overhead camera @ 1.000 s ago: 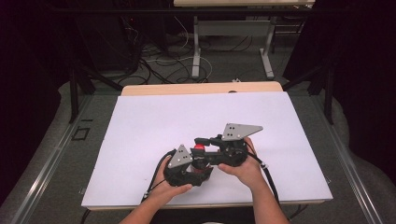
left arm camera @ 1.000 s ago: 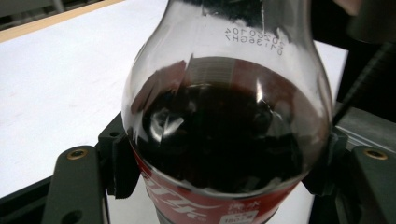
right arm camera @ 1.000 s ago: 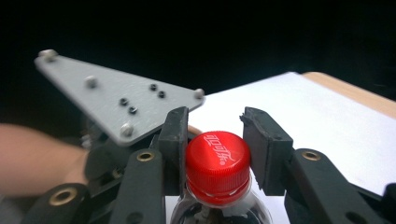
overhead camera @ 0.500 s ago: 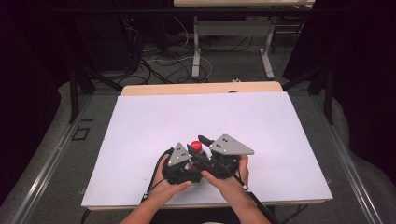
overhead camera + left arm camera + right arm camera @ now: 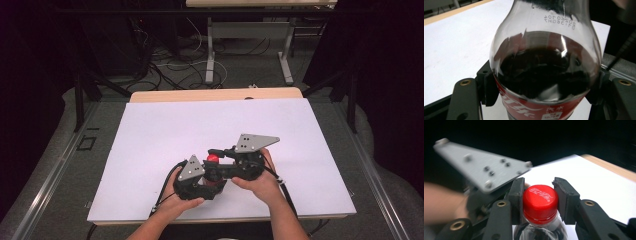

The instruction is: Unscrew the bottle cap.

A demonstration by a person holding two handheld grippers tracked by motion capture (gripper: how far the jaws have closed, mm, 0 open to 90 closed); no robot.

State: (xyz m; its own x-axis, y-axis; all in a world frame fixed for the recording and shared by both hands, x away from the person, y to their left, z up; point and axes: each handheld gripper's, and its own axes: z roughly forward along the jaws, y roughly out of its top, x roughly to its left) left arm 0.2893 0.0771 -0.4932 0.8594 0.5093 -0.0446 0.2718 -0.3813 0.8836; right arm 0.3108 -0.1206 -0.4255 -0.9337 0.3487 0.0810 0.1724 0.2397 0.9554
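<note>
A cola bottle with dark drink, a red label and a red cap stands near the front middle of the white table top. My left gripper is shut on the bottle's body, a pad pressed on each side. In the high view it sits low under the cap, and the bottle's body is hidden by both grippers. My right gripper comes from the right and is shut on the cap; its jaws have just been closing on it. Seen from above, it lies level.
The left gripper's grey plate rises close to the left of the cap. A wooden strip edges the table's far side. Beyond it, desk legs and cables lie on the floor. Metal rails run along both sides.
The right gripper dipped down and left toward the left gripper half a second ago, then swung back up and right, still at the cap. The left hand has kept still.
</note>
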